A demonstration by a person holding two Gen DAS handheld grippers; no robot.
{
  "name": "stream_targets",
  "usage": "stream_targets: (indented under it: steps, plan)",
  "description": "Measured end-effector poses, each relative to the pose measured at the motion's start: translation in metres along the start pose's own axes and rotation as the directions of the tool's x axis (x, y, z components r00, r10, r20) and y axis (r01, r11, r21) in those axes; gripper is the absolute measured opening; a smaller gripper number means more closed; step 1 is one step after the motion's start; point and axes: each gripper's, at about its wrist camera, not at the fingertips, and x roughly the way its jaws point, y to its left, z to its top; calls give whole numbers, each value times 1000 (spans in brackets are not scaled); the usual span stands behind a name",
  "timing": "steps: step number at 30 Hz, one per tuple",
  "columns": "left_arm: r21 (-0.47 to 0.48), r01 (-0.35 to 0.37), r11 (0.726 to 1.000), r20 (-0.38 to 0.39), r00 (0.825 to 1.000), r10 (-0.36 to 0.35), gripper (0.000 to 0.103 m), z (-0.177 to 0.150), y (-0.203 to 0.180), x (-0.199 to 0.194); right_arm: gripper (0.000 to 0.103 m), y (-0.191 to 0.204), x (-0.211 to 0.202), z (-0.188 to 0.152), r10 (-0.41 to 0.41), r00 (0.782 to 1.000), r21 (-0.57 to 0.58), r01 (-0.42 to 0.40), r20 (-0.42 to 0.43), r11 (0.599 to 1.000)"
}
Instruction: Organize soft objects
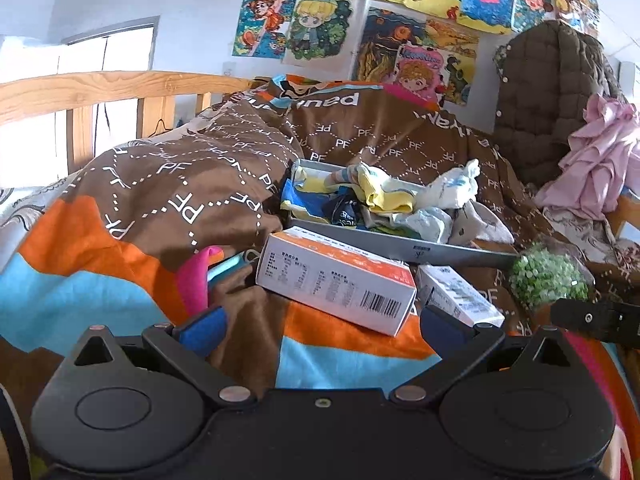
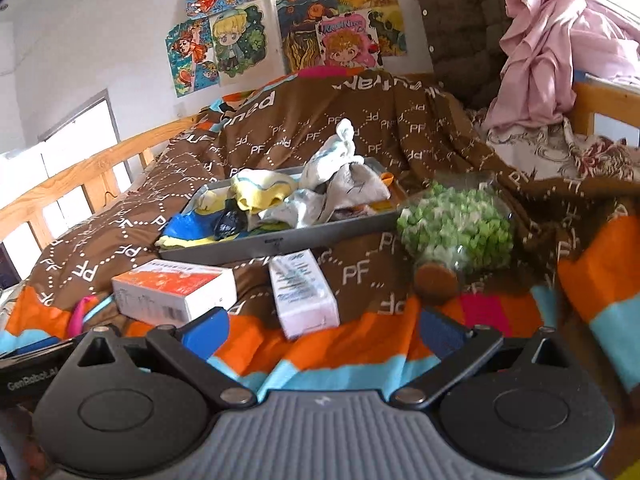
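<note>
A grey tray (image 1: 452,250) (image 2: 280,242) lies on a brown, orange and blue blanket (image 1: 132,184) (image 2: 400,132) on a bed. It holds a heap of soft things: a yellow cloth (image 1: 384,196) (image 2: 260,190), white and grey socks (image 1: 452,190) (image 2: 340,176) and blue fabric (image 1: 304,196) (image 2: 188,228). My left gripper (image 1: 320,326) is open and holds nothing, a little short of an orange and white box (image 1: 340,280). My right gripper (image 2: 322,330) is open too, just short of a small white box (image 2: 302,292).
A clear jar of green bits with a cork lid (image 1: 546,276) (image 2: 456,236) lies on its side right of the tray. The orange and white box (image 2: 176,292) lies front left. A pink garment (image 2: 552,48) and a brown quilted coat (image 1: 548,92) hang at the right; wooden rail (image 1: 80,92) at left.
</note>
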Motion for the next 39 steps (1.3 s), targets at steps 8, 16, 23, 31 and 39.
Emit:
stream_targets:
  steps: [8, 16, 23, 31, 39]
  plan:
    - [22, -60, 998, -7, 998, 60, 102, 5, 2, -16, 103, 5, -17, -13, -6, 1000, 17, 6, 29, 1000]
    - [95, -61, 994, -9, 998, 62, 102, -1, 0, -34, 103, 25, -27, -21, 18, 997, -78, -12, 77, 997]
    - [62, -87, 994, 10, 996, 87, 102, 0, 7, -32, 103, 31, -17, -28, 24, 996, -119, -14, 86, 993]
    - [79, -100, 992, 10, 995, 100, 102, -3, 4, -28, 103, 26, -10, -27, 19, 997, -87, -13, 68, 996]
    - [64, -114, 991, 2, 993, 114, 102, -4, 7, -27, 103, 26, -10, -28, 17, 997, -89, -11, 69, 996]
